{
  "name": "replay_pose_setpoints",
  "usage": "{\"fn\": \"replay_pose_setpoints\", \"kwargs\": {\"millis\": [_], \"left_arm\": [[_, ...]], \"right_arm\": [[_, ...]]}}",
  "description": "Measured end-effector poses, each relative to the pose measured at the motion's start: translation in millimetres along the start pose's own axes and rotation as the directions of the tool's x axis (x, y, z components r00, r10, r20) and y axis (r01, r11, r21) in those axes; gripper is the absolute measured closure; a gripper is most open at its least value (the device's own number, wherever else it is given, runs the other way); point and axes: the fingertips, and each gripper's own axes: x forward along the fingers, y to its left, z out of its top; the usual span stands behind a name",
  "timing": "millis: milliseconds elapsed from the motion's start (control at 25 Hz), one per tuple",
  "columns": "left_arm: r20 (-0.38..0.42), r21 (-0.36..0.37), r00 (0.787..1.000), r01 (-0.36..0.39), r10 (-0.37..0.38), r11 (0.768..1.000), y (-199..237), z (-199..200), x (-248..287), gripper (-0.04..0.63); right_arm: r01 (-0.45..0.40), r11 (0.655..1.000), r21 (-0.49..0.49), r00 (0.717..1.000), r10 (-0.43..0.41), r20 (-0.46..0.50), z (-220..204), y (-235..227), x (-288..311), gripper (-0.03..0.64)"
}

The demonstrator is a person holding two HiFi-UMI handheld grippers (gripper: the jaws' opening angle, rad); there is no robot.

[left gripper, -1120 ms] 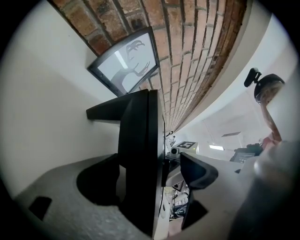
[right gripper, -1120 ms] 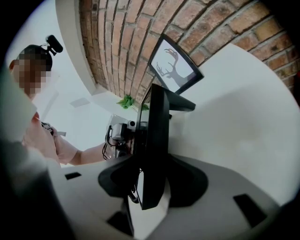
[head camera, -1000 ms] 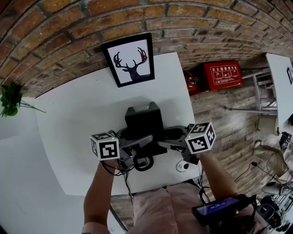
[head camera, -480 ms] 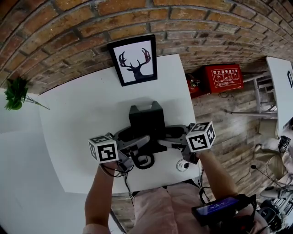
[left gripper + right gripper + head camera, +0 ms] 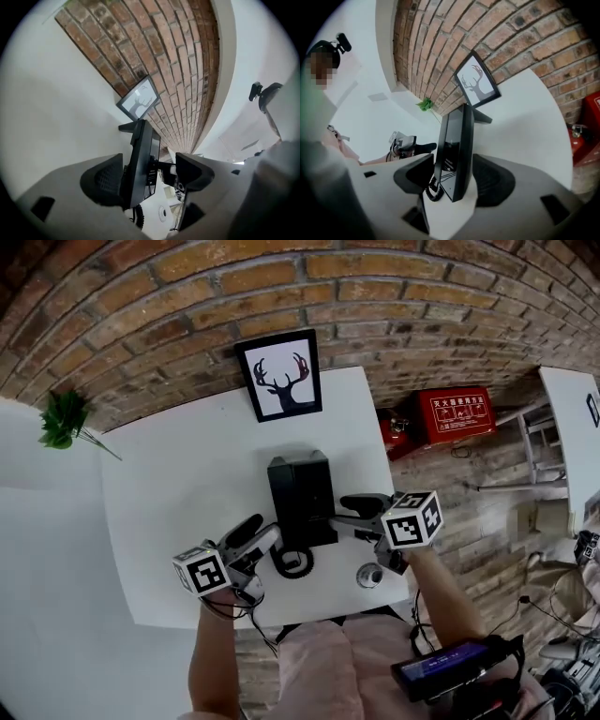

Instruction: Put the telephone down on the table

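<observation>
The black telephone (image 5: 300, 495) lies flat on the white table (image 5: 178, 484), its coiled cord (image 5: 289, 564) curled at its near end. My left gripper (image 5: 262, 532) sits off the phone's near left corner, apart from it; its jaws are closing with nothing between them. In the left gripper view the telephone (image 5: 140, 159) shows edge-on beyond the left gripper (image 5: 150, 176). My right gripper (image 5: 339, 515) is at the phone's right edge, jaws opening. In the right gripper view the telephone (image 5: 457, 150) stands between the right gripper's (image 5: 454, 180) jaws, with a gap at the left pad.
A framed deer picture (image 5: 279, 376) leans on the brick wall at the table's back. A small round object (image 5: 368, 576) lies near the front edge. A green plant (image 5: 64, 418) sits at the left; a red box (image 5: 461, 407) lies on the floor at the right.
My left gripper has drawn back from the telephone toward the near left. My right gripper stays at the phone's right edge with its jaws wider apart.
</observation>
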Motion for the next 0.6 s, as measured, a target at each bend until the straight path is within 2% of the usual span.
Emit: {"fn": "replay_pose_setpoints", "kwargs": {"millis": [80,160,240,280,320,360,440,520,600], "left_arm": [[0.099,0.025,0.995,-0.033,0.030,0.999,-10,6,-15,0.298],[0.199,0.076,0.979,-0.069,0.053,0.995,-31,15,-33,0.405],[0.284,0.166,0.956,-0.126,0.075,0.978,-64,31,-48,0.475],[0.330,0.229,0.940,-0.166,0.084,0.959,-84,43,-54,0.499],[0.381,0.301,0.920,-0.213,0.088,0.929,-105,57,-58,0.521],[0.434,0.372,0.897,-0.266,0.087,0.889,-127,71,-62,0.535],[0.535,0.478,0.841,-0.376,0.076,0.794,-171,92,-73,0.574],[0.626,0.527,0.778,-0.473,0.054,0.706,-216,107,-84,0.595],[0.703,0.540,0.710,-0.559,0.028,0.629,-253,120,-90,0.595]], "right_arm": [[0.023,0.999,-0.049,0.999,-0.022,0.033,12,7,-12,0.356],[0.059,0.992,-0.108,0.996,-0.050,0.080,26,19,-28,0.365],[0.103,0.979,-0.174,0.987,-0.079,0.141,44,35,-47,0.381],[0.129,0.968,-0.214,0.979,-0.091,0.180,55,44,-57,0.393],[0.160,0.952,-0.260,0.969,-0.102,0.226,69,53,-68,0.413],[0.195,0.931,-0.310,0.955,-0.109,0.274,84,63,-79,0.426],[0.259,0.880,-0.398,0.923,-0.104,0.371,107,90,-100,0.450],[0.315,0.828,-0.465,0.882,-0.074,0.466,125,125,-121,0.487],[0.384,0.766,-0.516,0.831,-0.044,0.554,146,158,-141,0.534]]}}
